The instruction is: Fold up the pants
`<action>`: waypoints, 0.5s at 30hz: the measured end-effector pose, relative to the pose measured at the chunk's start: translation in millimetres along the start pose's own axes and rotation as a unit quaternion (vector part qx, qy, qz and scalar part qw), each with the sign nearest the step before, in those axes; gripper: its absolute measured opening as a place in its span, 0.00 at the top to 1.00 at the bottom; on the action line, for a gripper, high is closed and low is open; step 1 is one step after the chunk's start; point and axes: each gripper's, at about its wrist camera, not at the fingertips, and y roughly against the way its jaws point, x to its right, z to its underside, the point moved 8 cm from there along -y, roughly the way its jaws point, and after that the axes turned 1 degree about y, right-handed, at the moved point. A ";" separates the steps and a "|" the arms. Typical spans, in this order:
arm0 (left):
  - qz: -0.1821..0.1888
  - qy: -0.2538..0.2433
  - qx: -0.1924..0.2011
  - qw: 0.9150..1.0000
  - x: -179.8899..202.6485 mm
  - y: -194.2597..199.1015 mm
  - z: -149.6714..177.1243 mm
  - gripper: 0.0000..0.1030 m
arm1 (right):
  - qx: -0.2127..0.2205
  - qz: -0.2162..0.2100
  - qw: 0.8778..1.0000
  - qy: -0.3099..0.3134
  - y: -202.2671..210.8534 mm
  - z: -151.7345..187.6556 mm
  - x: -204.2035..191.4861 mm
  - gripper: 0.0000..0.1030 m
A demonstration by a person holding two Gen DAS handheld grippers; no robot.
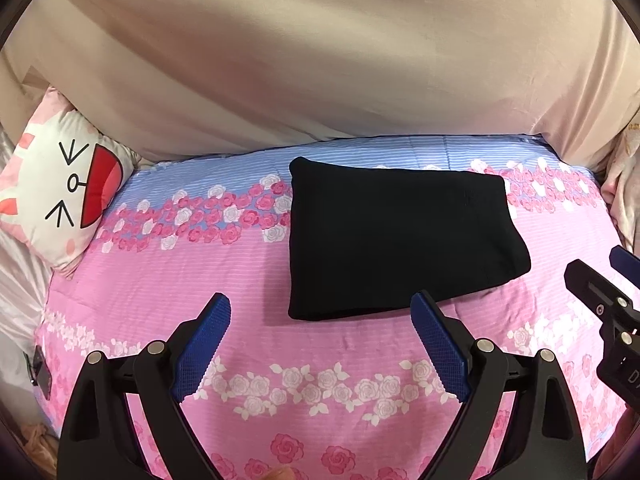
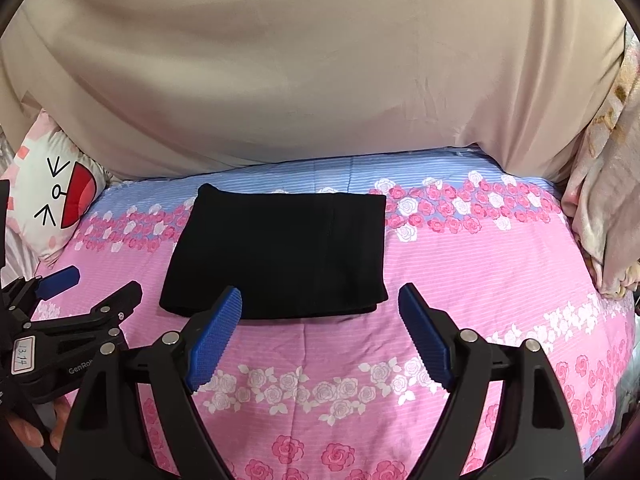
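The black pants (image 1: 396,236) lie folded into a compact rectangle on the pink and blue floral bedsheet (image 1: 280,344). They also show in the right wrist view (image 2: 280,252). My left gripper (image 1: 322,312) is open and empty, held just in front of the pants' near edge. My right gripper (image 2: 320,300) is open and empty, also just in front of the near edge. The right gripper shows at the right edge of the left wrist view (image 1: 612,276). The left gripper shows at the left of the right wrist view (image 2: 96,284).
A white cat-face cushion (image 1: 60,188) lies at the left end of the bed. A beige padded wall (image 1: 320,60) rises behind the bed. Pale crumpled bedding (image 2: 608,208) hangs at the right. A small dark device (image 1: 40,372) lies at the left bed edge.
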 end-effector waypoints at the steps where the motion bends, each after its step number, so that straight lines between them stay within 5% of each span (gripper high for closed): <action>1: 0.001 -0.001 0.000 1.000 0.5 0.4 0.3 0.13 | -0.001 0.000 1.000 -0.001 0.4 0.7 0.3 0.23; 15: 0.005 -0.009 0.004 1.000 4.8 5.3 2.8 0.13 | 0.000 0.001 1.000 -0.003 4.5 6.0 1.3 0.23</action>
